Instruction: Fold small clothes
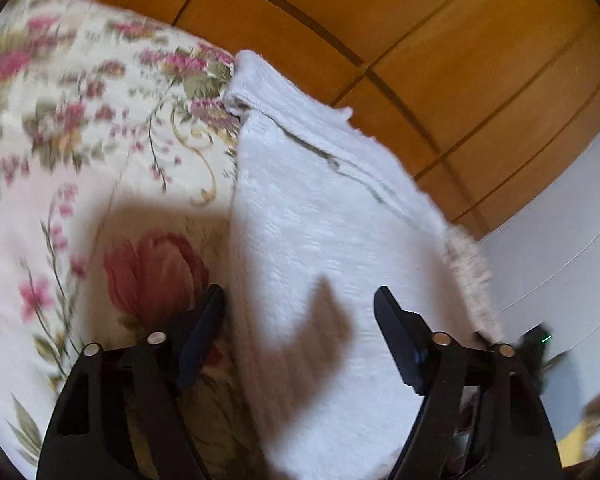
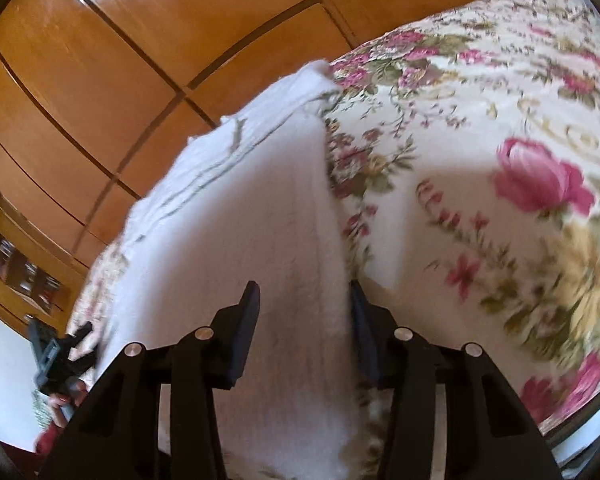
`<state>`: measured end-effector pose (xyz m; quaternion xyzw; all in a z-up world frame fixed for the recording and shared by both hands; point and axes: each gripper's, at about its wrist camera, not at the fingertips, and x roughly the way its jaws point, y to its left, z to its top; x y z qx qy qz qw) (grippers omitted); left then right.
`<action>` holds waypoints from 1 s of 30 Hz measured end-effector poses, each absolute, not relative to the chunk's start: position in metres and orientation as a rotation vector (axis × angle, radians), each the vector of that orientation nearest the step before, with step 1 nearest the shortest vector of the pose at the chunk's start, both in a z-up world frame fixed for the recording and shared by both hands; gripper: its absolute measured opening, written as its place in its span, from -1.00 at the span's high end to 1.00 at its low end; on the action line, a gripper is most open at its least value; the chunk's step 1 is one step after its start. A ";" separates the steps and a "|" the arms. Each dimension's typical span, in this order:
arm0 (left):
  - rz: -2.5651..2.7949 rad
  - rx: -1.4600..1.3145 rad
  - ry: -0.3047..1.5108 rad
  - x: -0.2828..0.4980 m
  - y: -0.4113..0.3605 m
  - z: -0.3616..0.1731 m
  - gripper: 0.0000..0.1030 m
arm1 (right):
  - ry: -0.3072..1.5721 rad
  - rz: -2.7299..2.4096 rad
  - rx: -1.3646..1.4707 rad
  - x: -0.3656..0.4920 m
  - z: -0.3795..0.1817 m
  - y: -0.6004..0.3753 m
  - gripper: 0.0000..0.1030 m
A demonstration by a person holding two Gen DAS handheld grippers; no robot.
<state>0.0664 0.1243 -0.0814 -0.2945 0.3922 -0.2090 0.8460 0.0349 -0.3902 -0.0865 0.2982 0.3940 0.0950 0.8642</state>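
A white terry towel (image 1: 320, 216) lies folded on a floral bedspread (image 1: 80, 128), with a thin grey stripe near its far edge. My left gripper (image 1: 300, 320) is open, its fingers straddling the towel's near end, one finger at the left fold edge. In the right wrist view the same towel (image 2: 240, 208) runs away from me. My right gripper (image 2: 304, 312) is open, with the towel's near end between its fingers and the right finger (image 2: 360, 320) at the towel's right edge. Neither gripper is closed on the cloth.
A wooden panelled wardrobe (image 1: 420, 40) stands behind the bed. The bedspread (image 2: 500, 160) spreads wide to the right in the right wrist view. The left gripper and a hand (image 2: 60, 364) show at that view's lower left. A white wall (image 1: 572, 248) is on the right.
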 end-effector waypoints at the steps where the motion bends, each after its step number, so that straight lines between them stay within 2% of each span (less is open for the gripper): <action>1: -0.449 -0.632 0.831 0.065 0.124 -0.082 -0.33 | 0.824 0.213 0.644 0.034 -0.087 -0.389 0.13; 6: -0.649 -0.570 0.891 0.052 0.098 -0.082 -0.33 | 0.831 0.295 0.685 0.031 -0.091 -0.379 0.14; 8: -0.653 -0.507 0.893 0.050 0.090 -0.081 -0.33 | 0.835 0.285 0.658 0.032 -0.091 -0.375 0.23; 11: -0.638 -0.590 0.909 0.058 0.090 -0.082 -0.29 | 0.860 0.275 0.639 0.037 -0.093 -0.371 0.61; 13: -0.632 -0.609 0.942 0.063 0.087 -0.082 0.28 | 0.877 0.307 0.663 0.037 -0.094 -0.369 0.73; 14: -0.617 -0.602 0.985 0.066 0.083 -0.085 0.67 | 0.873 0.312 0.670 0.037 -0.093 -0.369 0.74; 15: -0.604 -0.604 1.007 0.067 0.082 -0.088 0.84 | 0.869 0.320 0.674 0.035 -0.092 -0.369 0.75; 20: -0.608 -0.683 0.946 0.046 0.097 -0.077 0.89 | 0.806 0.401 0.761 0.028 -0.081 -0.373 0.79; 30: -0.742 -0.668 0.772 0.009 0.106 -0.017 0.91 | 0.612 0.566 0.913 0.006 -0.043 -0.380 0.81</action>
